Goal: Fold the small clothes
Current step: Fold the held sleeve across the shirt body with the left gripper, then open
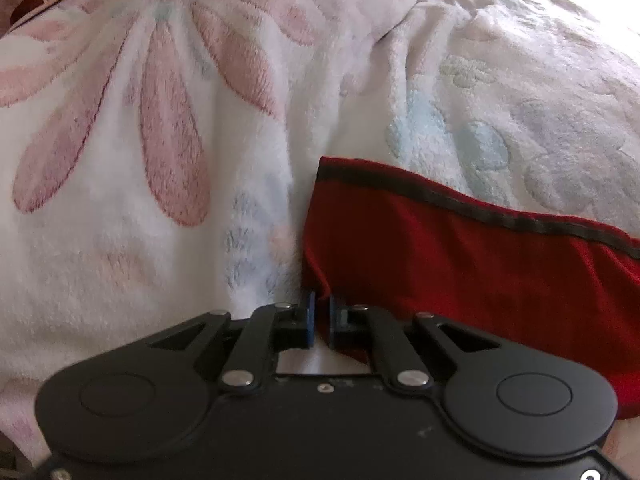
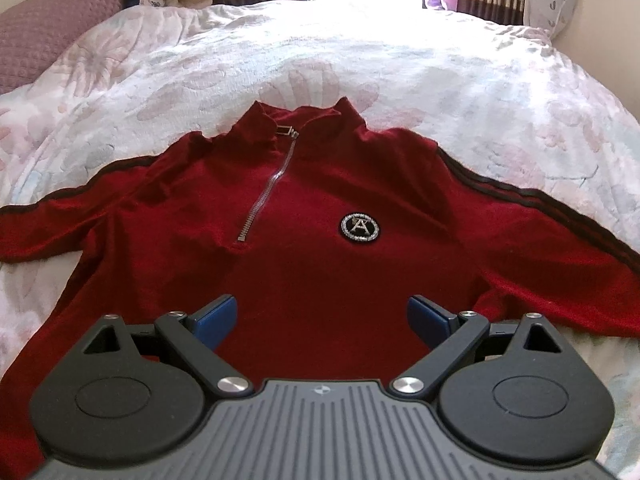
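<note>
Red zip-neck sweatshirt (image 2: pixel 320 216) lies face up, sleeves spread, on the floral fleece blanket (image 2: pixel 440 92). I judge it light, soft and limp, plush enough not to slip; best taken at cuffs, hem or shoulder seams. My left gripper (image 1: pixel 319 318) is pressed together, pinching the sleeve cuff (image 1: pixel 344 248) edge at its 12 o'clock. My right gripper (image 2: pixel 320 320) hangs spread over the lower chest, holding nothing. Round chest badge (image 2: pixel 361 227) at its 12 o'clock reads "A"; other lettering unreadable.
</note>
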